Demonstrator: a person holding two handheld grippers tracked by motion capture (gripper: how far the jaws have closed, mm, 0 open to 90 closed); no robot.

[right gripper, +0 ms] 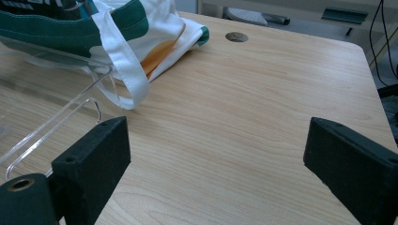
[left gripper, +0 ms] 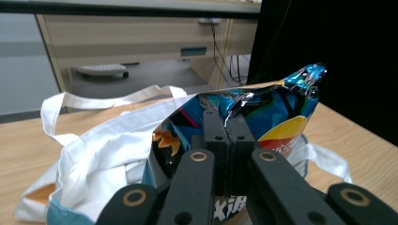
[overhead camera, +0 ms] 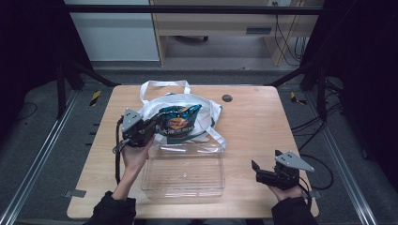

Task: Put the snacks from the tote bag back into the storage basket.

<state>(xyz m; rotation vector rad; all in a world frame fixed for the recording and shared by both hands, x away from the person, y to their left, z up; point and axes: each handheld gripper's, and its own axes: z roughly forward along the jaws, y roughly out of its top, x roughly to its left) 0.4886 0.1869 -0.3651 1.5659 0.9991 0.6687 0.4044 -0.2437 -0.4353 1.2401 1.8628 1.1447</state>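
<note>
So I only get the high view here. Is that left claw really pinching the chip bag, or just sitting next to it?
Observer: Pinching it. In the left gripper view the left gripper has its jaws pressed together on the crinkled top edge of the chip bag.
Operator: And the right claw, is it holding anything?
Observer: No. In the right gripper view the right gripper has its jaws wide apart, with bare table between them.
Operator: Is it near the clear box?
Observer: That view puts the rim of the clear tray just off one jaw, apart from it.
</note>
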